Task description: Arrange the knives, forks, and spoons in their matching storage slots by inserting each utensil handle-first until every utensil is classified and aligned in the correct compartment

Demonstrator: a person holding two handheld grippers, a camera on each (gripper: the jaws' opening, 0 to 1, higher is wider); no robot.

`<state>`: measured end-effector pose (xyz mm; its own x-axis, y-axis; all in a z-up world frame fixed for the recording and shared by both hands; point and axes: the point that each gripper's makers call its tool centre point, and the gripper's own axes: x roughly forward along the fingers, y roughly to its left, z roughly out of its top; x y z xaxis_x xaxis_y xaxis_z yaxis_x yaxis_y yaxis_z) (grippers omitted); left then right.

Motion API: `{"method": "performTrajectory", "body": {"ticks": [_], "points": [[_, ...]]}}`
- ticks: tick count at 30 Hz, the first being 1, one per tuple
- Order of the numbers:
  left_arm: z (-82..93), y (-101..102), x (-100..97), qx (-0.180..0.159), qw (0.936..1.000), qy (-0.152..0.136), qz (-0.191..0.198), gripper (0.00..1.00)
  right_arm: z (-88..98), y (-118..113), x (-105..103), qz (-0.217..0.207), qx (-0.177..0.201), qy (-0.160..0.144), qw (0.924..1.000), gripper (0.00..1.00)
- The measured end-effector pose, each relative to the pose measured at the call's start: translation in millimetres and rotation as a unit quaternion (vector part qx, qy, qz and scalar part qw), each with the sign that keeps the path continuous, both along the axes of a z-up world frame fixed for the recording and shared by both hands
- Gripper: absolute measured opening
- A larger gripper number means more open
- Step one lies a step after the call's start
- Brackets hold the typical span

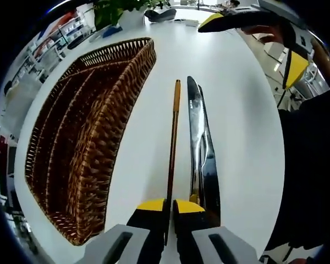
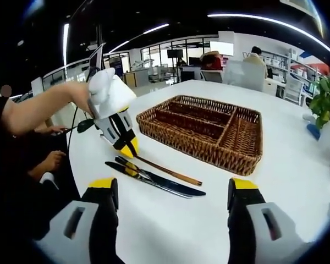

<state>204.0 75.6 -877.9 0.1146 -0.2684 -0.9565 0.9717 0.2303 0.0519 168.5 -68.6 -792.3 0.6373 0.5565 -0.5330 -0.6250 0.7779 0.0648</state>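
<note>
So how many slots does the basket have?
4 in the wicker basket: three long ones side by side, plus one crosswise slot at its end nearest the plant. All look empty.

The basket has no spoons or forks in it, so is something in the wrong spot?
Yes. The wicker basket sits empty, while a dark knife lies loose on the white table beside it. The left hand-held gripper is shut on a thin wooden-handled utensil that lies alongside the knife, not slotted.
</note>
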Motion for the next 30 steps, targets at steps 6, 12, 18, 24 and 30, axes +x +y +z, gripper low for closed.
{"method": "performTrajectory", "body": {"ticks": [6,12,18,24,30], "points": [[0.7,0.1,-1.4,-0.018,0.9994,0.014,0.025,0.02,-3.3,-0.9,-1.2,-0.005,0.003,0.005,1.0,0.81],[-0.1,-0.9,-3.2,-0.038,0.999,0.01,0.023,0.01,-5.0,-4.4,-2.5,-0.013,0.007,0.008,0.9999,0.79],[0.0,-2.0,-3.5,-0.048,0.9984,0.011,0.029,0.0,-3.6,-6.1,-2.1,-0.019,0.013,0.007,0.9997,0.77],[4.8,-2.1,-9.4,-0.054,0.998,0.011,0.032,0.0,0.7,-10.2,2.3,-0.036,0.02,-0.004,0.9991,0.73],[15.6,-0.6,-7.0,-0.061,0.9974,-0.004,0.037,0.0,1.4,-10.0,3.9,-0.043,0.026,-0.004,0.9987,0.71]]}}
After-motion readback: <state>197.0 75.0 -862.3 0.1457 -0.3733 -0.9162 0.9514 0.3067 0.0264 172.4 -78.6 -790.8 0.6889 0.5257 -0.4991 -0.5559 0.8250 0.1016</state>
